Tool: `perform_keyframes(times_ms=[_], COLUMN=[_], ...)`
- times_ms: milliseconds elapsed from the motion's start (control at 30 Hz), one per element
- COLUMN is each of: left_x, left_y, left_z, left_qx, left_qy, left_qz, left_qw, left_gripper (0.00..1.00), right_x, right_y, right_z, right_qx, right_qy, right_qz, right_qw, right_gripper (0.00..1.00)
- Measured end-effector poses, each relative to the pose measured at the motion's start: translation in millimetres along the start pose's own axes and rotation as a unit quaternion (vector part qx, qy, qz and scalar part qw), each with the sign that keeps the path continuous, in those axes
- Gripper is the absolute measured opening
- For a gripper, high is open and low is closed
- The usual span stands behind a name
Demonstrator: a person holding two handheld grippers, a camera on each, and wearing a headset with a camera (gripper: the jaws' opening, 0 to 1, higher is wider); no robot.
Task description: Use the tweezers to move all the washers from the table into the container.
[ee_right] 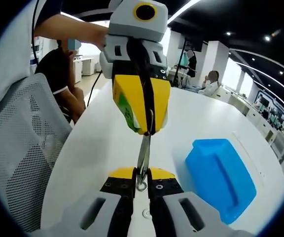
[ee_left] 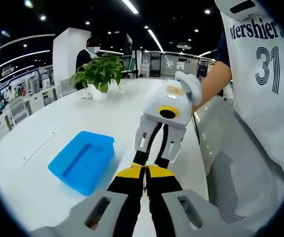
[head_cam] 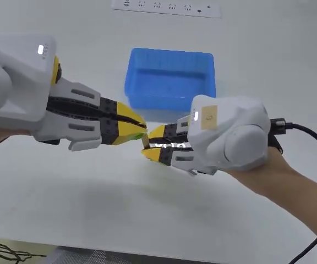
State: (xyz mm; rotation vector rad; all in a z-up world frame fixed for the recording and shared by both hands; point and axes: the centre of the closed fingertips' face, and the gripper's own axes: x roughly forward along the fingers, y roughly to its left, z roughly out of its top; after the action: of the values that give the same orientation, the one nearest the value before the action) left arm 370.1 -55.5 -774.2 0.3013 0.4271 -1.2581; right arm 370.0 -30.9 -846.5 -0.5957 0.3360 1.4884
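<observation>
Both grippers meet tip to tip over the white table [head_cam: 65, 192], in front of the blue container [head_cam: 169, 82]. My left gripper [head_cam: 142, 129] is shut on the upper end of slim metal tweezers [ee_right: 143, 153]. The tweezers' tips reach down between the yellow fingertips of my right gripper [ee_right: 141, 174], which is closed around them. A small washer [ee_right: 141, 186] sits at the tweezers' tips, and a second washer [ee_right: 146, 213] lies on the table just behind it. In the left gripper view, my left gripper [ee_left: 145, 170] faces the right gripper [ee_left: 151, 160] head-on.
The container [ee_right: 221, 173] stands open a short way beyond the grippers. A power strip [head_cam: 167, 7] lies at the table's far edge. A black cable [head_cam: 312, 143] trails from the right gripper. A potted plant [ee_left: 100, 74] stands farther along the table, and a mesh chair [ee_right: 18, 148] beside it.
</observation>
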Motion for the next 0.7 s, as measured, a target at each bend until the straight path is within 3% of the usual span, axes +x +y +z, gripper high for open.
perform_keyframes(times_ms=[700], left_x=[2.7], left_y=[-0.9], left_z=[7.5], left_qx=[0.001], left_qy=[-0.018], left_qz=[0.003], left_qw=[0.9998], left_gripper=[0.06], right_x=[-2.7], right_y=[-2.3], right_z=[2.4], right_qx=[0.021], right_qy=[-0.013], right_qz=[-0.008], right_qw=[0.9997], right_gripper=[0.10])
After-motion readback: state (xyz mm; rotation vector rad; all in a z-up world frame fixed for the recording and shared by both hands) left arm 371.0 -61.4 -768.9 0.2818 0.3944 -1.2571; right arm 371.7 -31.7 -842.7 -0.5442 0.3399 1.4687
